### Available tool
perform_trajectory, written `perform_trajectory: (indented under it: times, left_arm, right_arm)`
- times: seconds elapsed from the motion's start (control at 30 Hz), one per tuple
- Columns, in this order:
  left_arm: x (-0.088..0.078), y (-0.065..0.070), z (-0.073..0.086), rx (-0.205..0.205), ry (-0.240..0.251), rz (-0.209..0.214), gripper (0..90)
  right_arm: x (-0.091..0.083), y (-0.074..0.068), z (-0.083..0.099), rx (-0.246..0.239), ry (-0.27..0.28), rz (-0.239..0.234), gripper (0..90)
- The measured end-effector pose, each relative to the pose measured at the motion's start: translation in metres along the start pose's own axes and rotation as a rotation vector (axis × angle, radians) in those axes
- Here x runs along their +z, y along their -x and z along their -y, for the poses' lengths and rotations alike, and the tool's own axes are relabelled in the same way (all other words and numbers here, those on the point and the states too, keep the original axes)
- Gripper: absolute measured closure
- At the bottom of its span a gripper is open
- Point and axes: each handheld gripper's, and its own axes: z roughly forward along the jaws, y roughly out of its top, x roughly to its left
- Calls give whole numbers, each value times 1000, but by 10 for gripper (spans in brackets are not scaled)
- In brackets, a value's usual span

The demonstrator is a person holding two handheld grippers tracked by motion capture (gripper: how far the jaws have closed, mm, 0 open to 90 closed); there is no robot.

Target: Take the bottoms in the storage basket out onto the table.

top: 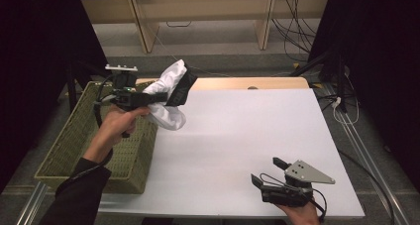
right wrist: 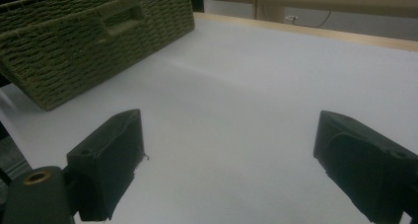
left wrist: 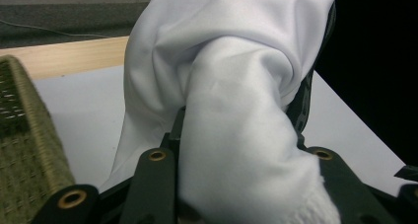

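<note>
A white cloth (top: 168, 98) with a black part (top: 181, 88) hangs bunched in the air over the table's left side, just past the right rim of the woven green basket (top: 74, 136). My left gripper (top: 162, 99) is shut on it. In the left gripper view the white cloth (left wrist: 231, 86) bulges up between the two black jaws of the left gripper (left wrist: 241, 152), and the black part (left wrist: 303, 100) shows behind it. My right gripper (top: 266, 169) rests near the table's front right edge. There the right gripper (right wrist: 229, 150) stands open over bare table.
The white table (top: 237, 136) has a wooden strip (top: 247, 83) along its far edge. The basket (right wrist: 98, 46) stands off the table's left side, and its rim (left wrist: 24, 150) is close to my left gripper. Cables (top: 341, 106) lie on the floor at right.
</note>
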Motion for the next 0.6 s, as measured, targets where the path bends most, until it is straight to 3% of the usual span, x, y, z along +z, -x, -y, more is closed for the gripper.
perform_trajectory:
  times: [0.33, 0.6]
  left_arm:
    - [34, 26, 0, 24, -33, 62, 633]
    - [52, 40, 2, 49, -59, 82, 632]
  right_arm:
    - [-2, 0, 0, 0, 2, 2, 126]
    - [-2, 0, 0, 4, 4, 0, 126]
